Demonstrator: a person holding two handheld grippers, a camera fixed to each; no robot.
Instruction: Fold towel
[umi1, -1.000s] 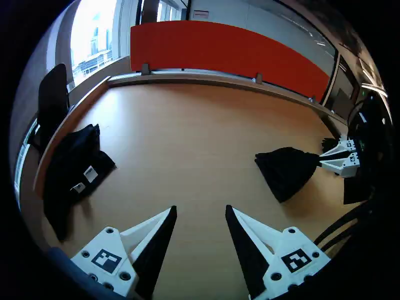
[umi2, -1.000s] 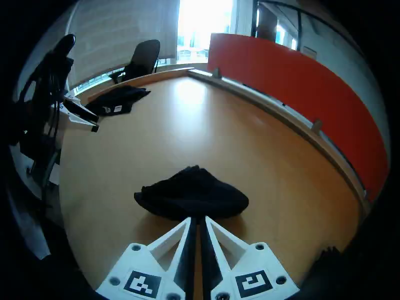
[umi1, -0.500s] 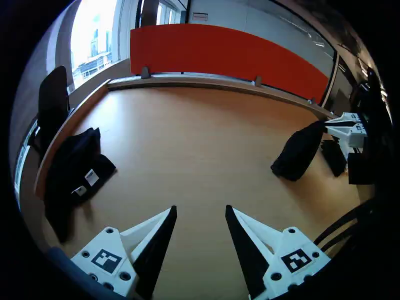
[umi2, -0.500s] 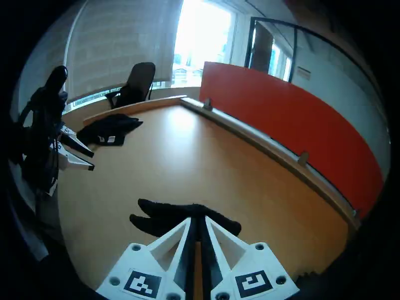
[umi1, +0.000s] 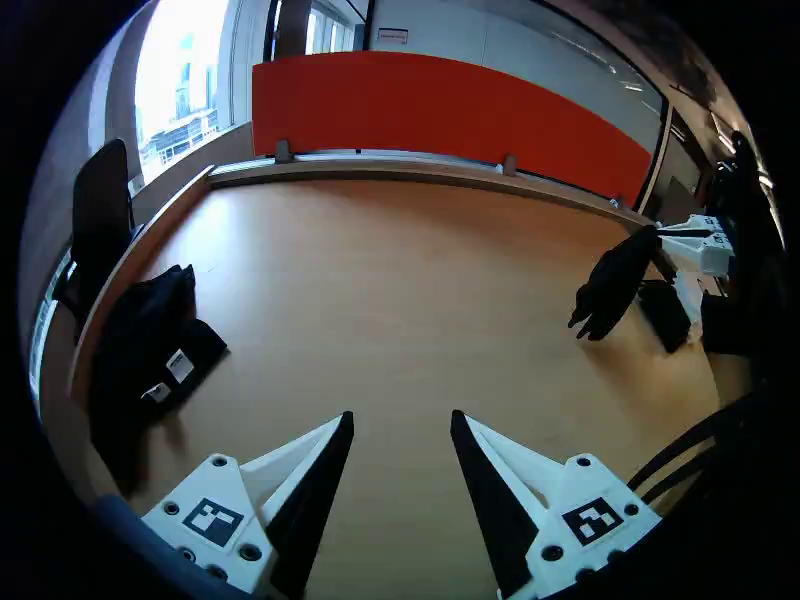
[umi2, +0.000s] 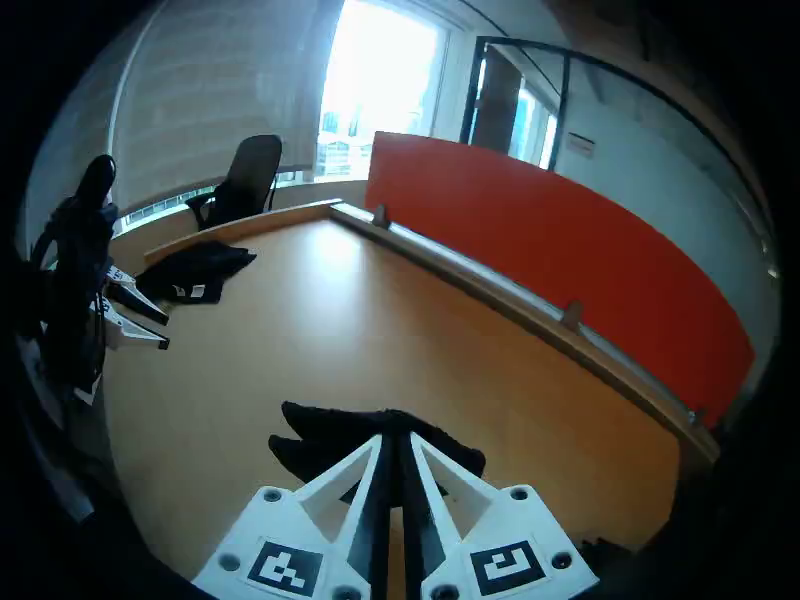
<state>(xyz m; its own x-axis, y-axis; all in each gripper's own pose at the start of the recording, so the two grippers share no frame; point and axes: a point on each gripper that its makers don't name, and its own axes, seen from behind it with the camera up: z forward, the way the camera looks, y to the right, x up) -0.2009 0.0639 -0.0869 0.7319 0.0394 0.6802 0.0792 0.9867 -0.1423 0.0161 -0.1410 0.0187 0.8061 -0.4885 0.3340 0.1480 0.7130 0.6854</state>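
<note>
A black towel (umi2: 375, 440) hangs from my right gripper (umi2: 396, 462), whose fingers are shut on its edge. In the left gripper view that same towel (umi1: 612, 284) dangles clear above the wooden table (umi1: 400, 280), held at its top by the right gripper (umi1: 668, 236) at the far right. My left gripper (umi1: 400, 425) is open low over the table's near side, nothing between its fingers. It appears in the right gripper view at the far left as the left gripper (umi2: 148, 315), held by a hand.
A heap of black cloth (umi1: 145, 345) with white tags lies at the table's left edge, seen too as black cloth (umi2: 195, 272). Another dark item (umi1: 664, 312) lies under the hanging towel. An orange divider (umi1: 450, 105) runs along the far edge. A black chair (umi2: 240, 182) stands behind.
The right gripper has lifted the towel off the table; it went from a flat heap to hanging free in the air. The left gripper has stayed open and nearly still.
</note>
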